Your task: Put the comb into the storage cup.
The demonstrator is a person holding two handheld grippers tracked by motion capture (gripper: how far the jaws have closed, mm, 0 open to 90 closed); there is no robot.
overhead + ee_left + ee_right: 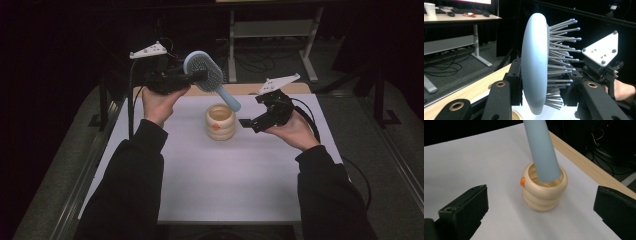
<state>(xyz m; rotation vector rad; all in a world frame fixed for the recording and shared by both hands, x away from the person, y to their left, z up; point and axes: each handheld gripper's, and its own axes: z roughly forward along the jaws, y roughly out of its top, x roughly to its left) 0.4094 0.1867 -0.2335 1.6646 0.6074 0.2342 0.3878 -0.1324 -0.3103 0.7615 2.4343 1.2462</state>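
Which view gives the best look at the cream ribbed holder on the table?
The right gripper view: the cream ribbed holder sits close and central, showing its stacked rings, open top, orange spot and the hairbrush handle above it. The high view shows it small on the white mat. The left gripper view catches just a sliver of rim.

One hairbrush [207,75], one ribbed cream cup [220,121], two tools, one table [200,190].
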